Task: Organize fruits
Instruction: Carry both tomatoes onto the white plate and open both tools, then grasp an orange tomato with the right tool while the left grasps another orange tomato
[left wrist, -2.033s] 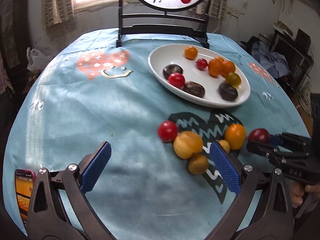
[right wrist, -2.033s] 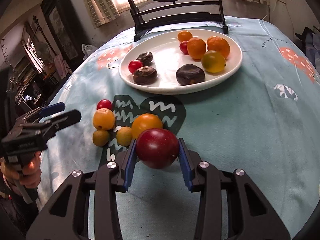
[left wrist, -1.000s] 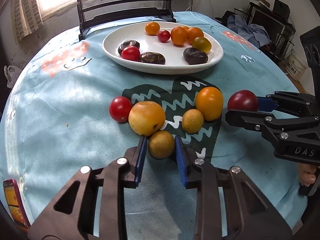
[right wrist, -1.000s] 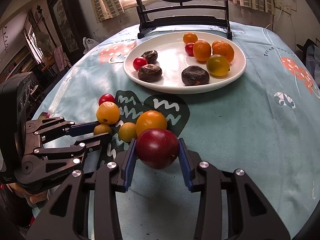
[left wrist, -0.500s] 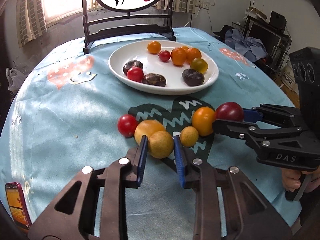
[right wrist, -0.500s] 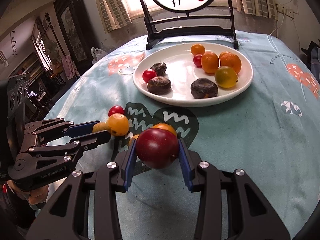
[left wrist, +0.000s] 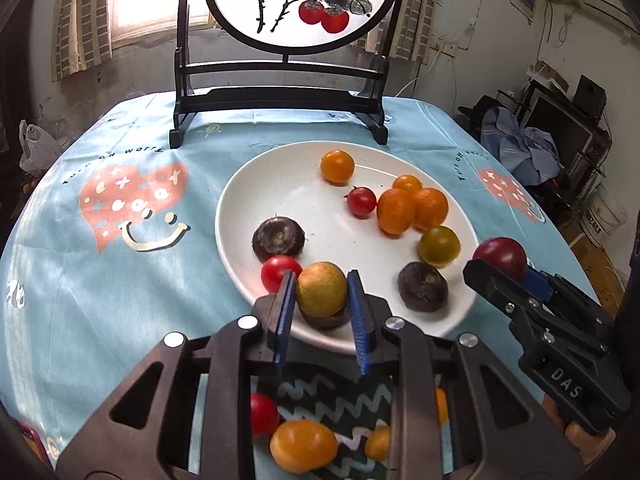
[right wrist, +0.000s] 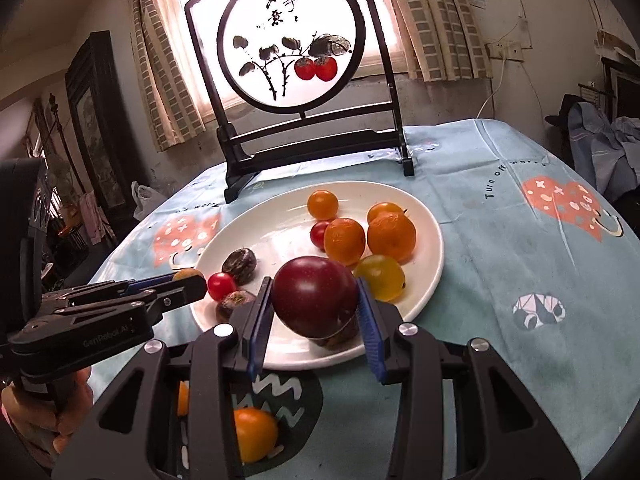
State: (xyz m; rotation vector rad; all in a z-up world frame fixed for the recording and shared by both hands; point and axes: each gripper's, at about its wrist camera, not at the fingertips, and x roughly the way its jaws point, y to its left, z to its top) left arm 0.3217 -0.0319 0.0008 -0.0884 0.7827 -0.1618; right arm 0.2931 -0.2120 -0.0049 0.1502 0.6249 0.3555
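My left gripper (left wrist: 321, 294) is shut on a small yellow-brown fruit (left wrist: 321, 289), held above the near rim of the white oval plate (left wrist: 256, 188). My right gripper (right wrist: 315, 298) is shut on a dark red plum (right wrist: 315, 296), held over the plate's (right wrist: 430, 256) near edge. The plate holds several oranges, cherry tomatoes, a yellow-green tomato (left wrist: 439, 245) and dark brown fruits (left wrist: 424, 286). The right gripper and its plum (left wrist: 500, 257) show at the right in the left wrist view. The left gripper (right wrist: 188, 280) shows at the left in the right wrist view.
Loose fruits lie on the blue tablecloth under the grippers: a red tomato (left wrist: 262, 414), a yellow-orange fruit (left wrist: 302, 446) and an orange one (right wrist: 254, 434). A black-framed round painted screen (left wrist: 298, 0) stands behind the plate. A phone (left wrist: 30, 436) lies at the near left edge.
Both grippers rose and moved forward with their fruits, from over the loose pile to the plate's near edge. The loose fruits now lie beneath the grippers.
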